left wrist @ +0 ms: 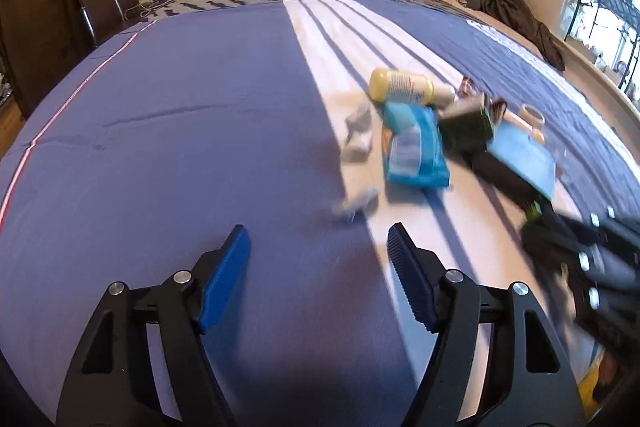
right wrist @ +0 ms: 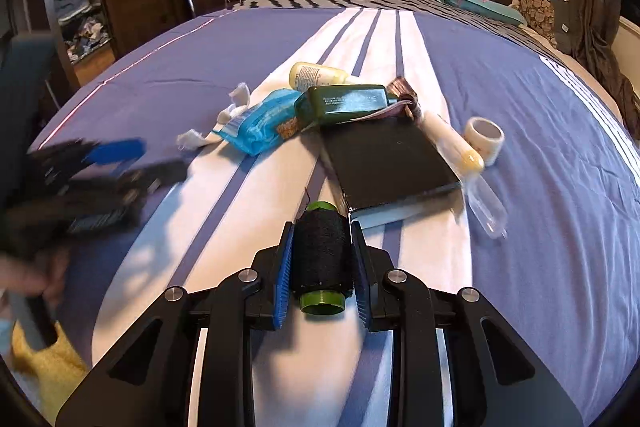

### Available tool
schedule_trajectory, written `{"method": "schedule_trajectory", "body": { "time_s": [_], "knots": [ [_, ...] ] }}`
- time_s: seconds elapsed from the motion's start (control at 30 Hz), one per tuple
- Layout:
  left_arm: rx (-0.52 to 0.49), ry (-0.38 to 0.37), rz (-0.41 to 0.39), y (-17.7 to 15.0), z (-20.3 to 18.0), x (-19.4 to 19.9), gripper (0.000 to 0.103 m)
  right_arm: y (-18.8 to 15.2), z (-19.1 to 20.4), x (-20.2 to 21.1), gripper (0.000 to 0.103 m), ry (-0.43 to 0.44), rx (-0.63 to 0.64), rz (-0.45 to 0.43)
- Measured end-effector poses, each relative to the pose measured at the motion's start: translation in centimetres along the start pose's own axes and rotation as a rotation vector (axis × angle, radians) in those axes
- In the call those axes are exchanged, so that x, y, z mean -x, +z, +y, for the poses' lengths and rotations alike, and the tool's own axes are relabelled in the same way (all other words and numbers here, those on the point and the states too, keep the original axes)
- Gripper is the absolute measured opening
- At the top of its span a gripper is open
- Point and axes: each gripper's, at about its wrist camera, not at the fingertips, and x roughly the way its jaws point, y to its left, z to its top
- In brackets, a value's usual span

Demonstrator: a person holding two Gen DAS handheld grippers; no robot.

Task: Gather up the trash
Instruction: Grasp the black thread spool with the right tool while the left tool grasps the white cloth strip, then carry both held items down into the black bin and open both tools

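While the right gripper (right wrist: 322,263) clamps its blue pads on a spool of black thread (right wrist: 320,259) with green ends, held lengthwise between the fingers just above the bedspread (right wrist: 200,67), the left gripper (left wrist: 318,271) hangs with its jaws spread wide and nothing between them, over the blue part of the cover. Ahead of both lies the pile of trash on the white striped band: a pale yellow bottle (right wrist: 316,75) on its side at the far end, a blue wipes packet (right wrist: 264,123) just in front of it, and a dark green bottle (right wrist: 344,103) lying partly on that packet and partly on a flat black box (right wrist: 384,159). Scraps of crumpled white tissue (right wrist: 236,103) sit left of the packet, touching its edge. On the right side of the box lies a white tube with a yellow end (right wrist: 452,143), beside it a small roll of tape (right wrist: 484,139), and a clear plastic piece (right wrist: 486,207) nearer the camera. Something striped and brownish (right wrist: 404,95) pokes out behind the green bottle, possibly a wrapper; it's too crumpled to call. In the right wrist view the left gripper shows at the left edge, blurred.
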Motion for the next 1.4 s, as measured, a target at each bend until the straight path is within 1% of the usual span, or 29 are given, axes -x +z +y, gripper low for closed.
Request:
{"method": "schedule_trajectory", "body": {
  "time_s": [0.03,0.13,0.17,0.23,0.3,0.47,0.67,1.0,1.2,1.4],
  "knots": [
    [0.003,-0.009,0.002,0.3,0.0,-0.3,0.065,-0.2,-0.1,0.2,0.027,0.000,-0.004,-0.004],
    [-0.003,-0.025,0.010,1.3,-0.3,-1.4,0.048,-0.8,-0.3,0.8,0.027,0.002,-0.020,-0.014],
    [-0.007,-0.029,0.013,1.6,-0.4,-1.6,0.045,-1.0,-0.3,1.0,0.027,0.005,-0.026,-0.017],
    [-0.021,-0.040,0.018,2.0,-0.6,-2.0,0.027,-1.4,-0.5,1.4,0.027,0.011,-0.038,-0.021],
    [-0.033,-0.044,0.024,2.1,-0.8,-2.1,0.017,-1.7,-0.6,1.7,0.027,0.013,-0.046,-0.023],
    [-0.041,-0.031,0.029,1.0,-1.2,-1.3,0.017,-2.5,-0.8,2.4,0.027,0.004,-0.057,-0.027],
    [-0.051,-0.014,0.030,-1.8,-1.9,1.4,0.017,-3.7,-1.1,3.6,0.027,-0.004,-0.071,-0.026],
    [-0.044,-0.068,0.003,-7.0,-3.5,6.4,0.017,-5.7,-1.5,5.6,0.027,-0.013,-0.094,-0.030],
    [-0.066,-0.083,-0.001,-9.0,-5.3,7.9,0.017,-6.5,-2.0,5.8,0.030,-0.003,-0.108,-0.038],
    [-0.063,-0.103,0.000,-9.8,-6.0,8.5,0.017,-7.3,-2.4,6.4,0.030,-0.015,-0.112,-0.041]
  ]
}}
